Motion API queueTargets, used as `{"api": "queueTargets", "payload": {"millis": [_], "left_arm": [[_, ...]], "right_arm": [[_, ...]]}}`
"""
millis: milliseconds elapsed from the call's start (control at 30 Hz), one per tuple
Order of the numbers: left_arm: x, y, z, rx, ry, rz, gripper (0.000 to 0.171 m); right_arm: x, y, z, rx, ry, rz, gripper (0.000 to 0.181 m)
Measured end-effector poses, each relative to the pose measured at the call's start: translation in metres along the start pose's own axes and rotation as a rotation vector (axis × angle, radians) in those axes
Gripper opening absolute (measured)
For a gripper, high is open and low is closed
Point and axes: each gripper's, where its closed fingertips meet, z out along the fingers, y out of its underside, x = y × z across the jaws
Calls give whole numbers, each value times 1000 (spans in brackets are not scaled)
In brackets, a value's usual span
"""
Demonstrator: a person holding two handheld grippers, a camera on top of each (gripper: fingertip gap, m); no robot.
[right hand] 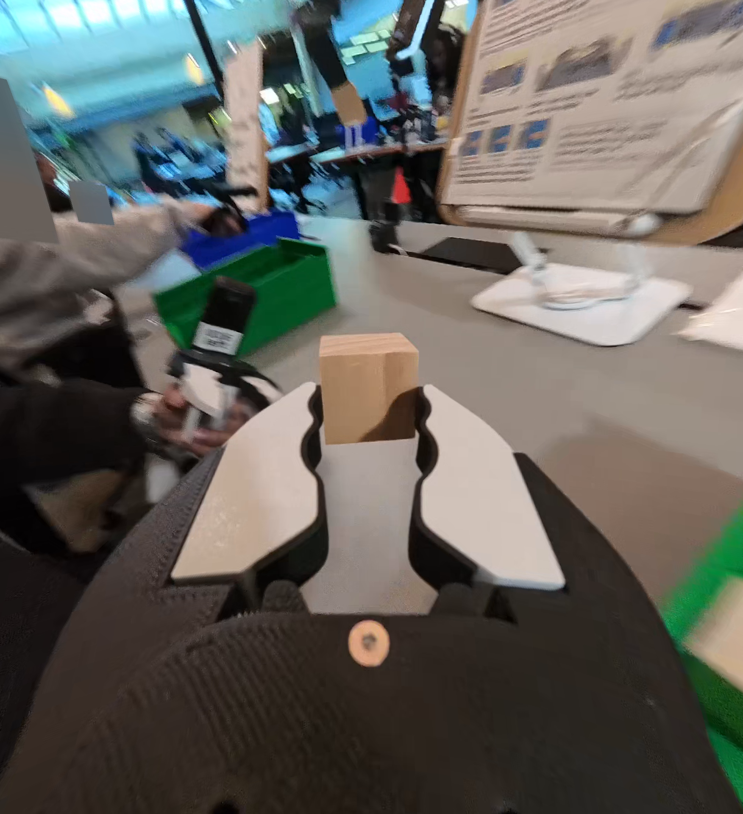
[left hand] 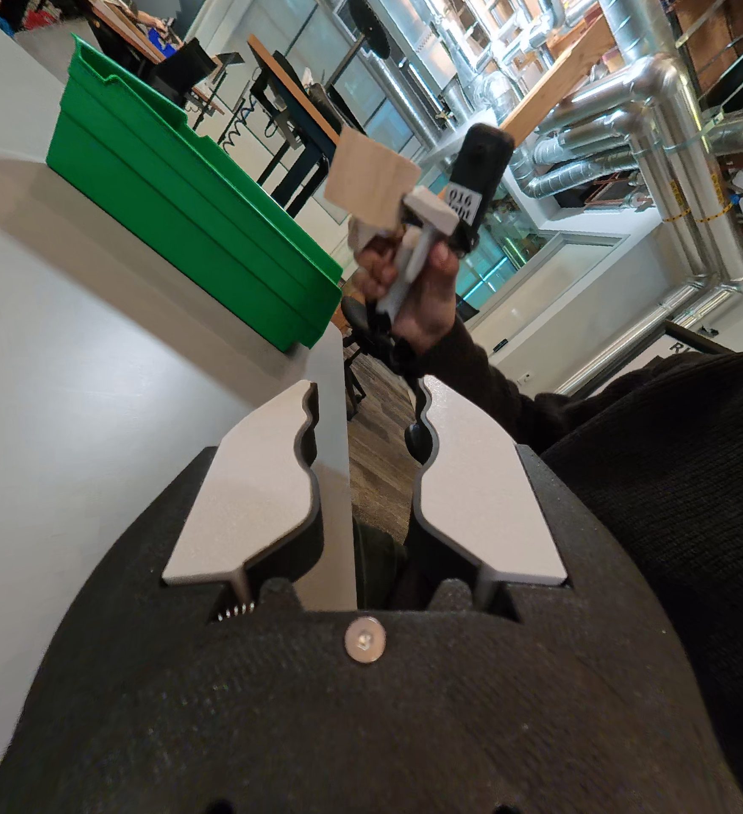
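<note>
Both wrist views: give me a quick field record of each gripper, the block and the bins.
right gripper: shut on wooden block, lifted above grey table
left gripper: open, empty, at the table edge
green bin: on table, contents hidden
second green bin: blurred, near right, a pale block-like thing inside

An open-plan lab or maker workspace: beyond the grey table stand rows of wood-topped desks, overhead run bare silver ducts, and at the table's far edge leans a research poster board beside green plastic bins.
</note>
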Motion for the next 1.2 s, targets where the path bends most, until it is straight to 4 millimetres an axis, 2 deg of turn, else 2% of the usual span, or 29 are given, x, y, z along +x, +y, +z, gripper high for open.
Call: {"api": "queueTargets", "payload": {"millis": [100,167,267,400,533,700,900,1200], "left_arm": [[-1,1,0,-5,-6,5,42],[-4,3,1,-18,-16,12,42],[-9,9,1,-45,-26,10,42],[-14,8,1,-28,-35,-12,41],[-15,7,2,-22,-39,-20,40],[-15,11,2,-52,-34,-9,40],[-15,13,0,-65,-17,-16,37],[-21,15,-2,-72,-26,-30,36]], "right_arm": [[62,-13,-41,-189,145,-208,41],[108,-8,-65,-378,209,-325,41],[164,17,-95,-662,208,-384,41],[209,62,-121,-1004,149,-478,41],[222,94,-121,-1171,42,-502,41],[221,114,-119,-1318,-54,-614,42],[222,124,-114,-1368,-99,-706,42],[219,124,-108,-1339,-133,-686,42]]}}
